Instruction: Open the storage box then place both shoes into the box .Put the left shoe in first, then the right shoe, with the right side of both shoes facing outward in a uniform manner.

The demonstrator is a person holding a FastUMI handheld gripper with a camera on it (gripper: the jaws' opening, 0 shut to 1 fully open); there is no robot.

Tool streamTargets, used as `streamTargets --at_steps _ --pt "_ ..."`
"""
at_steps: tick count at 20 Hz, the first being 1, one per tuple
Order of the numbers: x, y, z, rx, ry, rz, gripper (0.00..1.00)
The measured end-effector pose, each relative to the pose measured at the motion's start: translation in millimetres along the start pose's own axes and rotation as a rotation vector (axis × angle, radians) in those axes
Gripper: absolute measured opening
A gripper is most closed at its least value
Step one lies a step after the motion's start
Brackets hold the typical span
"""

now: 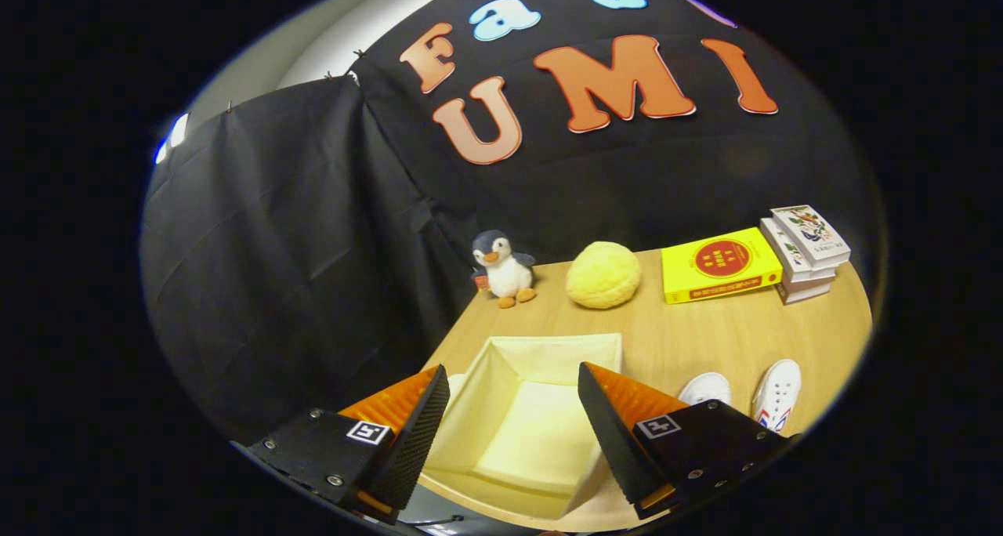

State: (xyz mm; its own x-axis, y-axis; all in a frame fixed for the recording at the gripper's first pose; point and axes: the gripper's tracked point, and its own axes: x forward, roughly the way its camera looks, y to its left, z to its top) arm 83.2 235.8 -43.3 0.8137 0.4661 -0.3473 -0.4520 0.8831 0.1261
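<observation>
While the wooden counter (705, 340) is seen from above, an open cream storage box (541, 363) is framed near its left edge, between the fingers (513, 418), which are spread wide and hold nothing. Two white shoes (748, 395) are set just right of the box, at the near edge.

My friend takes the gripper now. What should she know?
Gripper: fingers open, holding nothing, hanging over the box.
Box: cream, open, empty, on the table between and just ahead of the fingers.
Shoes: two white ones side by side on the table, right of the box, outside it.
Done: box is open.
Left: put the left shoe in first, then the right, right sides facing outward.
</observation>
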Motion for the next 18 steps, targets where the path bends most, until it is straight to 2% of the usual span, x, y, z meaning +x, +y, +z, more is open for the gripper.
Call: streamTargets --at_steps 5,11,18 --pt "-18 -84 -15 0.008 -0.011 -0.165 0.98" --pt "-26 -167 -57 -0.002 0.030 -0.346 0.98" --pt "-13 -212 -118 -0.062 0.134 -0.431 0.99"
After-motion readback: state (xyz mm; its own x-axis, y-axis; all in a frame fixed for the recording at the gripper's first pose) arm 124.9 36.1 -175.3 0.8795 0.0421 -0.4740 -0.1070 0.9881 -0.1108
